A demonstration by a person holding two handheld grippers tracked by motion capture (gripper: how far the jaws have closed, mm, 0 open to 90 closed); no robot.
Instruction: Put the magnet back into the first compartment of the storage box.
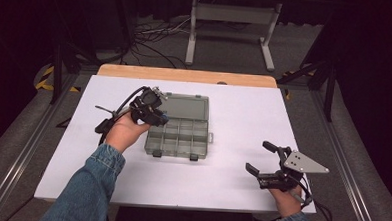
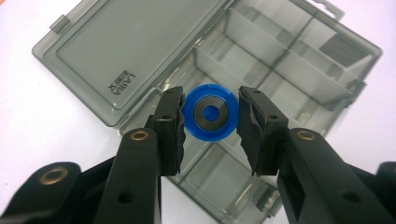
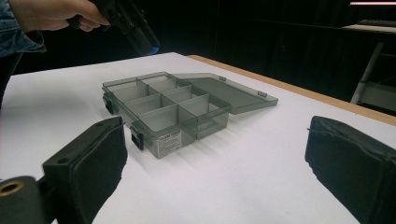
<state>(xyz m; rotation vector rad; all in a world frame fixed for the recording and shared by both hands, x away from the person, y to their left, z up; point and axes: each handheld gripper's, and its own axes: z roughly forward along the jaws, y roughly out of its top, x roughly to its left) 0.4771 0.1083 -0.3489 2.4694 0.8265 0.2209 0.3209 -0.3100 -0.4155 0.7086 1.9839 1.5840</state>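
A smoky clear compartment box [image 1: 178,132] lies open at the middle of the white table [image 1: 233,117], its lid [image 1: 184,106] folded flat at the far side. My left gripper [image 1: 156,118] hangs over the box's left part, shut on a blue round wheel with a dark hub [image 2: 210,112]; the pads press its two sides above the box compartments [image 2: 261,70]. The blue part peeks out under that gripper [image 3: 152,46] in the right gripper view. My right gripper [image 1: 262,156] rests at the table's near right, jaws wide apart with nothing between them, facing the box [image 3: 163,109].
A wooden strip [image 1: 185,75] edges the table's far side. Beyond it a white metal stand [image 1: 232,29] and loose cables [image 1: 147,38] sit on the grey floor. Metal rails [image 1: 347,162] run along both sides of the table.
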